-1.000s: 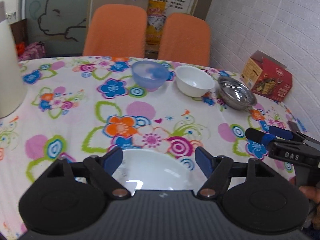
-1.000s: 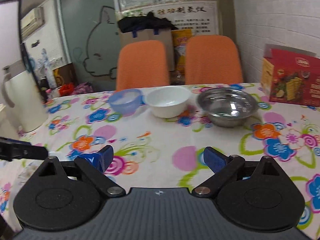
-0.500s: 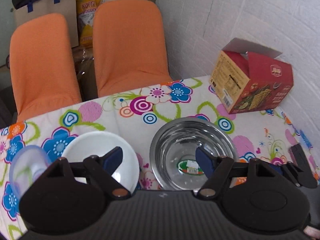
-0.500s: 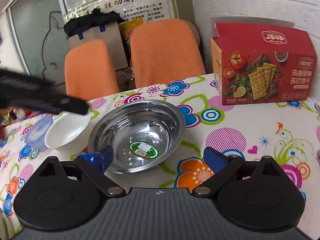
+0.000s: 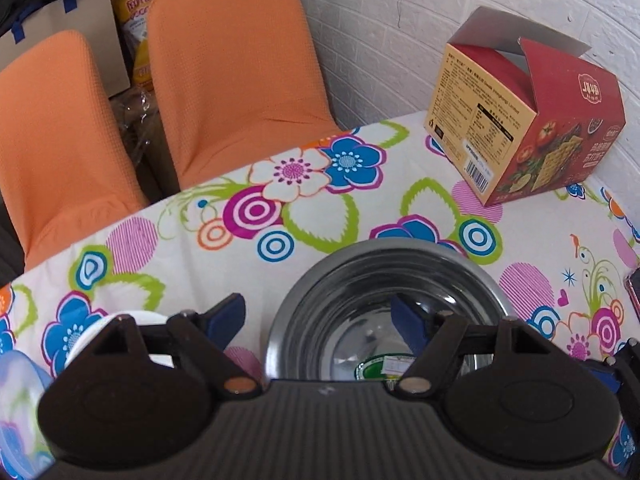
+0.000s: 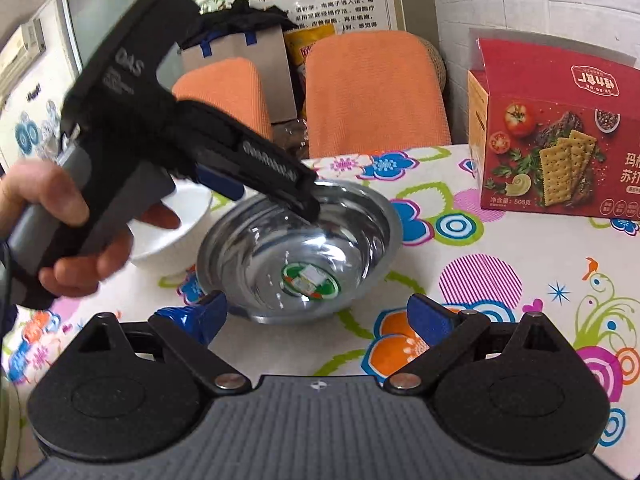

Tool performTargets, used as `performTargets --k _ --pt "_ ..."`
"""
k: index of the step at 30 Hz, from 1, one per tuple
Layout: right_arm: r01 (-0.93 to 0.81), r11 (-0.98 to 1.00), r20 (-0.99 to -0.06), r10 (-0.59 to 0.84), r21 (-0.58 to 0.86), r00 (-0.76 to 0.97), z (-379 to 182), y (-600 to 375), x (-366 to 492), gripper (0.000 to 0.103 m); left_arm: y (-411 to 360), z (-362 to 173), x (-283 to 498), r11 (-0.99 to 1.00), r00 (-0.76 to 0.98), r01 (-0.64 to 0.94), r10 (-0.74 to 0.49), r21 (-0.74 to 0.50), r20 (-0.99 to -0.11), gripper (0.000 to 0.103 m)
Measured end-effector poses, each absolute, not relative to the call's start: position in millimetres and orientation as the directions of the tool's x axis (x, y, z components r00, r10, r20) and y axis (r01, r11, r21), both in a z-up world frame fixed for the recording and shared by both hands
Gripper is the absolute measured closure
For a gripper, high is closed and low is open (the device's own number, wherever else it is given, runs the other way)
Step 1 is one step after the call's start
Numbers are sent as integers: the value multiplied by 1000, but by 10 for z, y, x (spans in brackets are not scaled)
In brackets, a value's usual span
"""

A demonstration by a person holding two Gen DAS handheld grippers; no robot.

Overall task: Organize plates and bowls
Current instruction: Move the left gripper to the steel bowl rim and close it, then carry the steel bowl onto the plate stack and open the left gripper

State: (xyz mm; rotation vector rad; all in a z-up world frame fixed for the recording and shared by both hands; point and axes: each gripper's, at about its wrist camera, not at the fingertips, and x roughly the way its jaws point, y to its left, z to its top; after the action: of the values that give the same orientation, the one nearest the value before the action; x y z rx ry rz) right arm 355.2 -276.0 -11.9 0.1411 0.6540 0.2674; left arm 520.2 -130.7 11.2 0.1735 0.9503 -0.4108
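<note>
Left wrist: hand-held gripper straddles steel bowl rim

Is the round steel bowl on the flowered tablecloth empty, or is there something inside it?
Empty. The round steel bowl shows only its shiny inner wall and a green sticker on the bottom.

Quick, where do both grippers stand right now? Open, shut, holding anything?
Left gripper: open, straddling the near-left rim of the steel bowl, not clamped.
Right gripper: open, empty, just short of the bowl.
</note>
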Motion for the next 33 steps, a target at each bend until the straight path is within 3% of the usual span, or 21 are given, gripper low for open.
performTargets --k 3,7,10,11,12,16,26,33 --pt "-164 968 -569 245 191 785 -67 -2784 3680 19 -1332 90 5209 911 512 411 -261 -34 -818 29" --pt "-120 987 -619 160 105 769 -163 -2762 3965 19 -1371 22 5229 911 498 410 -256 -35 -829 29" --pt "-133 983 -646 184 127 741 -285 -2761 4094 21 -1398 -48 5254 913 483 406 -252 -40 -838 31" --pt "-150 979 -650 202 135 733 -323 -2748 4115 21 -1405 -74 5260 913 475 405 -251 -44 -843 34" --pt "-167 975 -652 223 147 724 -357 -2736 4126 21 -1413 -102 5267 911 462 408 -253 -50 -850 47" --pt "-219 960 -631 280 176 723 -391 -2647 4069 24 -1446 -140 5237 905 460 425 -249 -35 -852 53" --pt "-183 964 -644 263 191 718 -285 -2568 3827 20 -1414 -74 5025 901 399 421 -284 -101 -872 55" --pt "-173 966 -623 256 192 739 -103 -2515 3384 19 -1306 111 4426 901 422 420 -299 -107 -856 57"
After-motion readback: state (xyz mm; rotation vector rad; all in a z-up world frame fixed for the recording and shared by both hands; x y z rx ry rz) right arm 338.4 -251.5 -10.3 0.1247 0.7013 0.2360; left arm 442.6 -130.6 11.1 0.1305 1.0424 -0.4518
